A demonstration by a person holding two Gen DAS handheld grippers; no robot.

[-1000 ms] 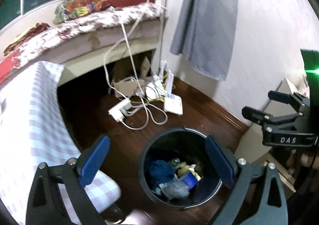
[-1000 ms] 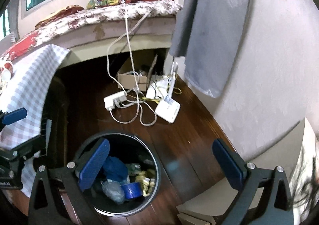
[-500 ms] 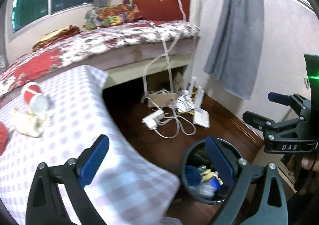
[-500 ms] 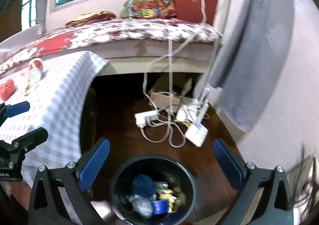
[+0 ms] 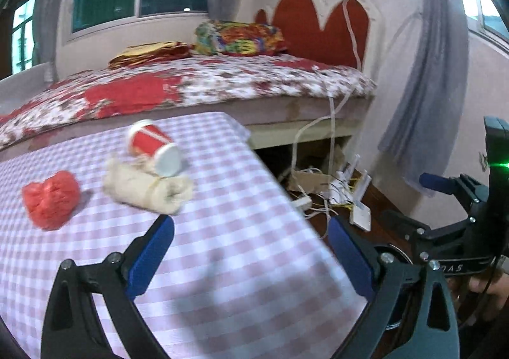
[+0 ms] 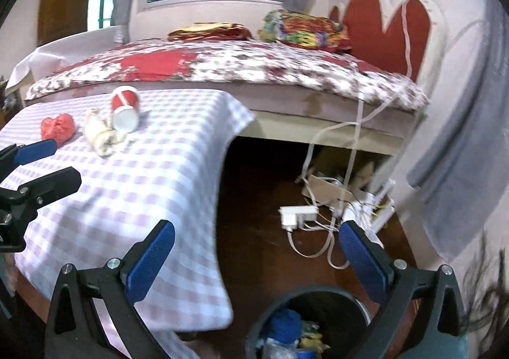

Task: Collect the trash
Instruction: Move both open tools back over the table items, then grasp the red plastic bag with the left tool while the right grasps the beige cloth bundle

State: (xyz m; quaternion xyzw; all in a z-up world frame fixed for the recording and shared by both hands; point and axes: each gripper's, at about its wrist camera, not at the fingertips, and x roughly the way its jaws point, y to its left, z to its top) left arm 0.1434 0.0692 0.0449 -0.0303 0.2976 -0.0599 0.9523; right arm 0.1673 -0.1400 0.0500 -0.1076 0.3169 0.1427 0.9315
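On the checked tablecloth (image 5: 241, 231) lie a tipped red paper cup (image 5: 154, 147), a crumpled beige wad (image 5: 149, 189) and a crumpled red wad (image 5: 51, 200). My left gripper (image 5: 251, 251) is open and empty above the table's near right part, short of them. My right gripper (image 6: 257, 260) is open and empty over the floor beside the table. The black trash bin (image 6: 315, 321), holding several scraps, sits below it. The cup (image 6: 124, 107), beige wad (image 6: 101, 136) and red wad (image 6: 57, 127) show far left in the right wrist view.
A bed with a floral cover (image 6: 241, 63) stands behind the table. Power strips, white cables and a cardboard box (image 6: 327, 193) clutter the wooden floor under the bed's end. A grey curtain (image 6: 461, 152) hangs at the right wall. The right gripper shows at right (image 5: 451, 216).
Both grippers have risen and swung left, away from the bin toward the table. The trash items on the cloth have come into view and grown closer.
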